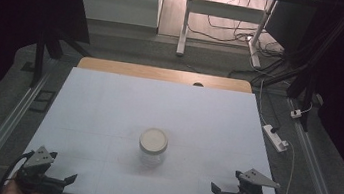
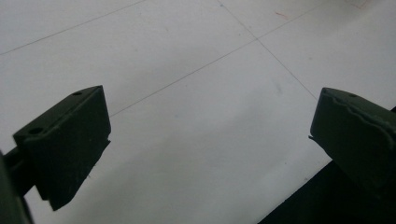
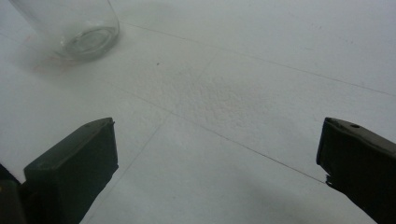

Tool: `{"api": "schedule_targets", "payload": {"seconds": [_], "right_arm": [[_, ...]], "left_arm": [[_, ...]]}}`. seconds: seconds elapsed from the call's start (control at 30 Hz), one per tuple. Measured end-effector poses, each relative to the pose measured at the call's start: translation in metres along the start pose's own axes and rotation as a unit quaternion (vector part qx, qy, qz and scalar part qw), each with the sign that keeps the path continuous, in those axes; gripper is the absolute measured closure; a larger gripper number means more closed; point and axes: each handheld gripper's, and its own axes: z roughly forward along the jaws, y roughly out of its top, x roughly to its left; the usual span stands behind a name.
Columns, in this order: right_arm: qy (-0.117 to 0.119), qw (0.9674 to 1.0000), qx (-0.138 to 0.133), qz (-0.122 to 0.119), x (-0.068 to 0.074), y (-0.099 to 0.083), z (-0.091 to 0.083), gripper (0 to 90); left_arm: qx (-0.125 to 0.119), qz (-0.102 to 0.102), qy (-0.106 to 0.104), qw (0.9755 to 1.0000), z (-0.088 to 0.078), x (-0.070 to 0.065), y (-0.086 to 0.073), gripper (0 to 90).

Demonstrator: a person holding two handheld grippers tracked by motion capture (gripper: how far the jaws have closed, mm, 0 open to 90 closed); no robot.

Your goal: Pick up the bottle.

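1. A clear glass jar with a pale lid stands upright on the white tabletop, midway between the left and right edges and nearer the near edge than the far one.
2. The left gripper sits at the near left corner, jaws wide apart and holding nothing; its own view looks down on bare tabletop and the near edge.
3. The right gripper sits at the near right corner, jaws likewise spread wide and empty. In its view the jar's base appears well ahead of the jaws.
4. To my eye the work has not begun: the lid looks to be on the jar, though the dim light makes it hard to tell whether it is screwed down. Reaching, holding and opening all seem left to do.
5. Nothing lies between either gripper and the jar. Beyond the far edge are a strip of wood, desk legs and loose cables on the floor, well clear.
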Motion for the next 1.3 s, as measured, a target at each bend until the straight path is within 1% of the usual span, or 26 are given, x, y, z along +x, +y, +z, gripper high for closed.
{"api": "schedule_targets", "payload": {"seconds": [0.2, 0.3, 0.47, 0.5, 0.57, 0.63, 0.83, 0.97, 1.0, 1.07, 1.2, 1.23, 1.27, 1.3], "right_arm": [[0.011, 0.9999, -0.002, 0.001, -0.001, 0.0, 0.0, 0.0], [0.018, 0.9998, 0.0, -0.001, -0.001, 0.0, 0.0, 0.0], [0.021, 0.9997, 0.003, -0.008, 0.0, 0.0, 0.001, 0.0], [0.021, 0.9997, 0.004, -0.008, 0.0, 0.0, 0.001, 0.0], [0.022, 0.9997, 0.005, -0.01, 0.0, 0.0, 0.001, 0.0], [0.023, 0.9997, 0.005, -0.011, 0.001, 0.0, 0.001, 0.0], [0.025, 0.9996, 0.006, -0.014, 0.001, 0.001, 0.001, 0.0], [0.025, 0.9995, 0.007, -0.016, 0.001, 0.001, 0.002, 0.0], [0.025, 0.9995, 0.008, -0.016, 0.001, 0.001, 0.002, 0.0], [0.025, 0.9995, 0.008, -0.015, 0.001, 0.001, 0.002, 0.0], [0.026, 0.9995, 0.009, -0.015, 0.001, 0.001, 0.002, 0.0], [0.026, 0.9995, 0.009, -0.016, 0.001, 0.001, 0.002, 0.0], [0.026, 0.9995, 0.01, -0.016, 0.001, 0.001, 0.002, 0.0], [0.026, 0.9995, 0.01, -0.016, 0.001, 0.001, 0.002, 0.0]], "left_arm": [[0.001, -0.001, -0.004, 1.0, 0.0, 0.0, 0.0, 0.0], [0.005, 0.0, -0.009, 1.0, 0.001, 0.001, 0.0, 0.0], [0.008, -0.001, -0.013, 0.9999, 0.002, 0.001, 0.001, 0.0], [0.007, -0.005, -0.017, 0.9998, 0.001, 0.002, 0.001, 0.0], [0.005, -0.007, -0.019, 0.9998, 0.001, 0.003, 0.001, 0.0], [0.005, -0.01, -0.028, 0.9995, 0.001, 0.004, 0.001, 0.0], [0.003, -0.015, -0.037, 0.9992, 0.001, 0.005, 0.001, 0.0], [-0.004, -0.012, -0.044, 0.999, 0.001, 0.004, 0.003, 0.0], [-0.008, -0.007, -0.045, 0.9989, 0.0, 0.003, 0.004, 0.0], [-0.011, -0.007, -0.046, 0.9989, 0.0, 0.002, 0.005, 0.0], [-0.017, 0.003, -0.048, 0.9987, 0.0, 0.001, 0.008, 0.0], [-0.019, 0.004, -0.05, 0.9985, 0.0, 0.001, 0.009, 0.0], [-0.022, 0.006, -0.059, 0.998, 0.0, 0.001, 0.01, 0.0], [-0.022, 0.006, -0.059, 0.998, 0.0, 0.001, 0.01, 0.0]]}}
